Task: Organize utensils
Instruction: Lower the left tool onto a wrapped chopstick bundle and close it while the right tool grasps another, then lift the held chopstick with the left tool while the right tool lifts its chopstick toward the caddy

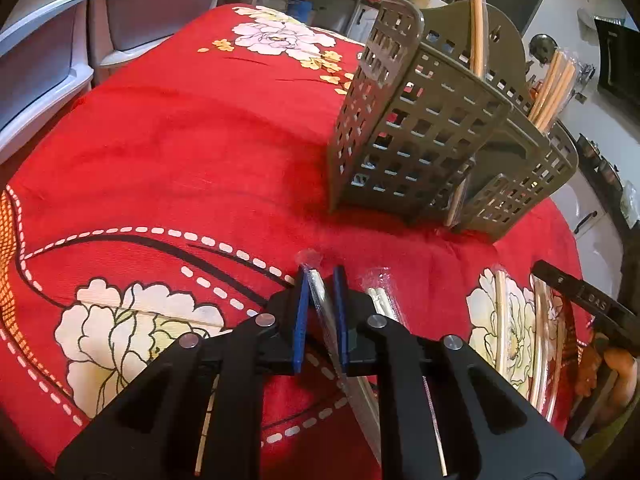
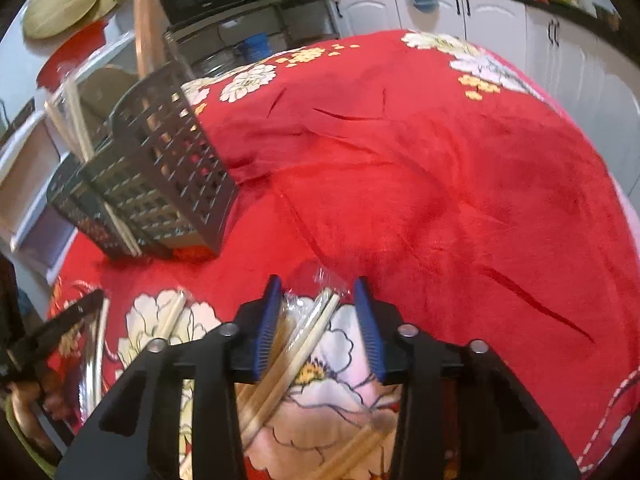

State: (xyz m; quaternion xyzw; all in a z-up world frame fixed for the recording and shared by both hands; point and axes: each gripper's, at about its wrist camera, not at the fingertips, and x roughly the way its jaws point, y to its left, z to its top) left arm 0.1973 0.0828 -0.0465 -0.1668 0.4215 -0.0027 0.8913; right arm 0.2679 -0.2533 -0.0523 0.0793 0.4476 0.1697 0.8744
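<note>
A grey slotted utensil caddy (image 1: 420, 128) stands on the red flowered cloth, with wrapped chopsticks (image 1: 476, 20) standing in its compartments; it also shows in the right wrist view (image 2: 160, 184). My left gripper (image 1: 323, 304) is shut on a plastic-wrapped chopstick pair (image 1: 320, 296) just above the cloth, in front of the caddy. My right gripper (image 2: 318, 320) is open, its blue pads either side of a wrapped chopstick pair (image 2: 308, 344) lying on the cloth. More wrapped pairs lie beside the grippers (image 1: 500, 320) (image 2: 172, 316).
The red cloth (image 2: 440, 160) covers the whole table. White plastic drawers (image 1: 52, 60) stand at the left in the left wrist view. White cabinets (image 2: 500, 16) and a counter run behind the table. The other gripper's black body (image 1: 580, 296) shows at the right edge.
</note>
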